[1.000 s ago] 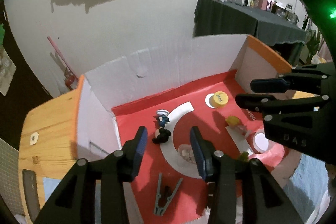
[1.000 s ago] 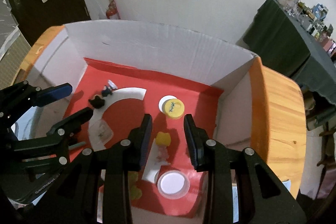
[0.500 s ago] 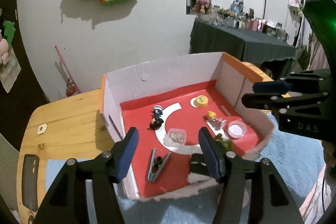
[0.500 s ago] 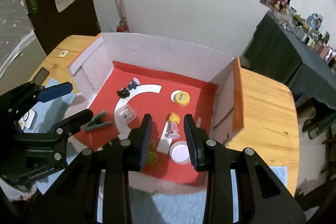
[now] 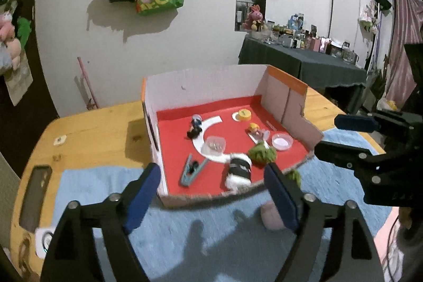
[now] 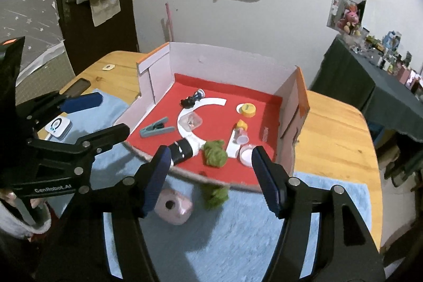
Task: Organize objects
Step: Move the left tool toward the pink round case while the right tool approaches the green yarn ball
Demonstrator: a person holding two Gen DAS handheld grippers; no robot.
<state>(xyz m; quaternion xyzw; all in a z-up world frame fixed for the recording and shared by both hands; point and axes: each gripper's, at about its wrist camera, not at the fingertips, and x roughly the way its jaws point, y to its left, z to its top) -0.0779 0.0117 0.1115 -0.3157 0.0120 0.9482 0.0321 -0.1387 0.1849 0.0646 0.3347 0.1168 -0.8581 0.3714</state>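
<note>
Holding both tools over the blue mat (image 6: 330,202), short of the box (image 5: 288,102), we log the left gripper (image 5: 211,192) with jaws opening and nothing between them. Right gripper (image 6: 208,176): jaws likewise opening, empty. Just beyond the left fingertips, inside the red floor's near edge, lies a black-and-white toy (image 5: 238,171) beside a green tuft (image 5: 261,153). A grey clip (image 6: 156,128) lies ahead-left of the right tool. Under its left finger sits a pink object (image 6: 174,208), blurred, possibly a cube.
</note>
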